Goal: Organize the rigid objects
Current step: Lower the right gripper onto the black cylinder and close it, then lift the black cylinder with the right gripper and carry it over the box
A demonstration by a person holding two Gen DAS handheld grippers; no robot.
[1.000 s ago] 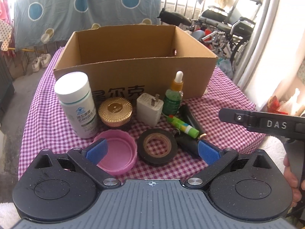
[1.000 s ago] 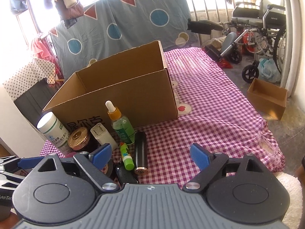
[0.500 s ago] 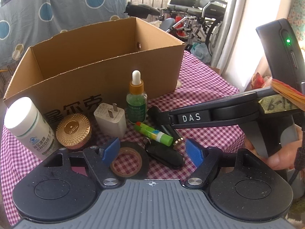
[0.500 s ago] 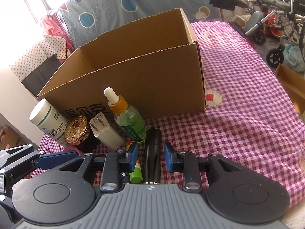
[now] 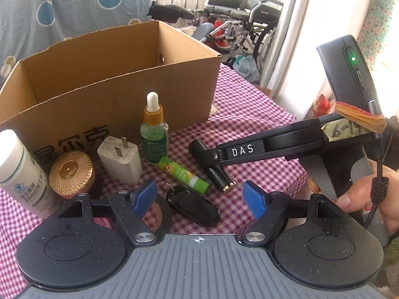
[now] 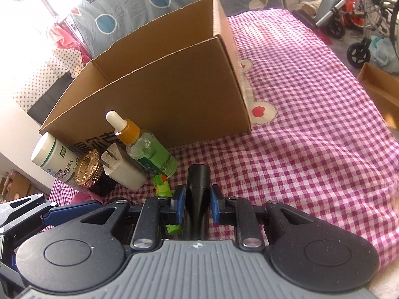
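1. Closing on the black cylindrical tube (image 6: 198,194) that lies on the checked pink cloth (image 6: 311,149), the right claw (image 6: 197,205) has just been narrowing; its blue pads now press both sides, gripping it across its width.
2. Hovering released, the left claw (image 5: 199,198) frames the black oval key fob (image 5: 193,206) without touching it, probably the next pick.
3. Standing just behind the small things, the open brown cardboard box (image 5: 112,92) is near, so I judge each carry is short.
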